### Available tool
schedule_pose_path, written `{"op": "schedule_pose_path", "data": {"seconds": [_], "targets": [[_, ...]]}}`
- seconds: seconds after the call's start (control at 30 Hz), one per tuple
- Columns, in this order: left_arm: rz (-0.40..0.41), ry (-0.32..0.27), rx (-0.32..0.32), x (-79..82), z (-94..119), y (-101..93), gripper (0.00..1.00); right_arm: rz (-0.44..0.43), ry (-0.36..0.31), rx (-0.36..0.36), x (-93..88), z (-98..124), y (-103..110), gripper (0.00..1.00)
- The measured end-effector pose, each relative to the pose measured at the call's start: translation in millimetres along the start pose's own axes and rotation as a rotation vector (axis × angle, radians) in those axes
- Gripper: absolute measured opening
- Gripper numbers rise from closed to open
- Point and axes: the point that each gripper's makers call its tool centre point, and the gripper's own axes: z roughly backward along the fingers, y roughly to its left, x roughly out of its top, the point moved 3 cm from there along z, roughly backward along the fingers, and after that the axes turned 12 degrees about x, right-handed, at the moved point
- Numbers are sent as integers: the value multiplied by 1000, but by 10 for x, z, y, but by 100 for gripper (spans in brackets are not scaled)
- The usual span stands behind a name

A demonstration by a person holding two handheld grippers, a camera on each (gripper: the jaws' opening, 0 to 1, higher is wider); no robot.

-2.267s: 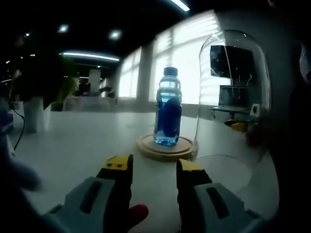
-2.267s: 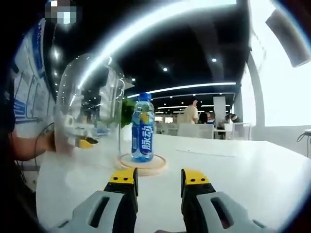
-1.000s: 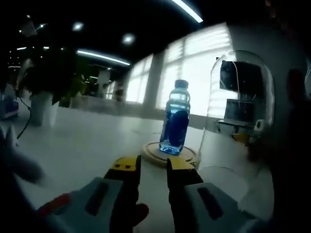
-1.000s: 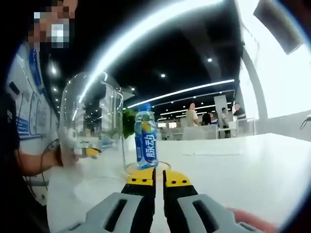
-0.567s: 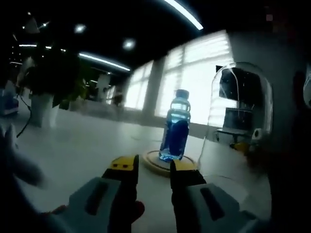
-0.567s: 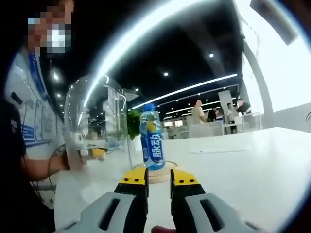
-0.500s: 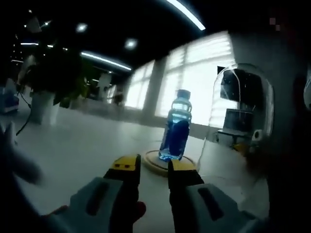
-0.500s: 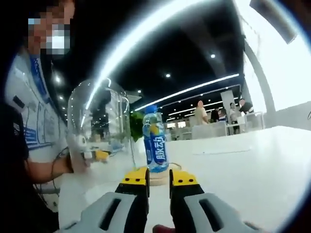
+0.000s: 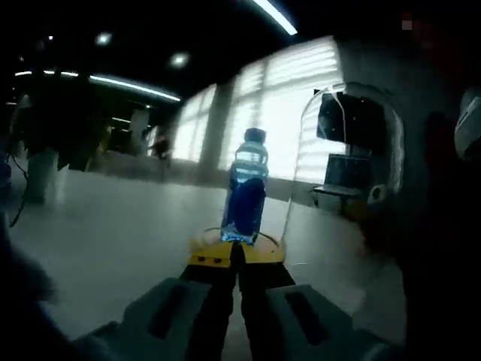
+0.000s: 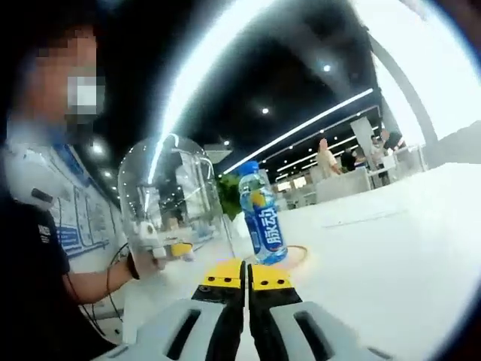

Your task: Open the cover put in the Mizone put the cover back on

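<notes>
Left gripper view: Mizone bottle (image 9: pixel 244 188) stood upright on wooden base (image 9: pixel 201 239); glass cover (image 9: pixel 346 162) set right of base. Left gripper (image 9: pixel 236 257) and right gripper (image 10: pixel 246 279) closed, nothing held. Cover judged fragile, slippery (grip low, gently).

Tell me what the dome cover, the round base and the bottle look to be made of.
Dome cover: clear glass or acrylic, glossy; the room shows through it and highlights streak it.
Round base: pale wood, matte, judging by its tan colour.
Bottle: clear thin plastic, probably, with a blue cap and a printed blue label.
</notes>
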Motion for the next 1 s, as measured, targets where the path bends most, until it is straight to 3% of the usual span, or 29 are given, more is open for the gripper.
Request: {"op": "schedule_pose_path", "data": {"seconds": [0.03,0.07,0.1,0.13,0.17,0.2,0.27,0.3,0.33,0.4,0.47,0.53,0.57,0.67,0.8,0.87,0.93,1.0], "targets": [[52,-3,6,20,-7,18,0,49,-15,9,40,-5,-15,0],[73,-25,13,54,-20,50,0,45,-41,-40,61,8,-113,0],[96,-27,44,56,-20,104,0,-1,-52,-45,56,15,-134,0],[89,-31,25,59,-20,113,0,11,-59,-32,69,18,-152,0],[108,-38,34,69,-14,134,0,-35,-86,-38,86,23,-174,0],[109,-66,62,107,-15,194,0,-24,-112,-11,131,22,-166,0],[212,-92,78,159,10,269,0,-69,-186,-8,224,43,-188,0],[247,-135,69,219,31,289,0,-39,-217,15,286,50,-163,0],[287,-136,83,217,46,333,0,-34,-246,-1,332,66,-186,0],[266,-112,100,191,48,353,0,-30,-230,18,346,59,-130,0],[129,-115,120,187,60,337,0,15,-168,-11,297,53,-136,0],[86,-93,122,170,59,295,0,76,-118,-4,264,18,-69,0],[84,-89,115,174,60,255,0,15,-99,-34,218,19,-58,0],[69,-82,108,190,70,177,0,29,-96,8,225,-7,-4,0],[-14,-62,32,190,87,14,0,62,-83,28,258,8,2,0],[-57,-42,8,179,93,-48,5,74,-89,104,295,-5,85,0],[-63,-31,3,179,91,-82,6,81,-68,138,302,-27,129,9],[-74,-26,-1,189,95,-98,6,92,-45,157,311,-53,152,11]]}}
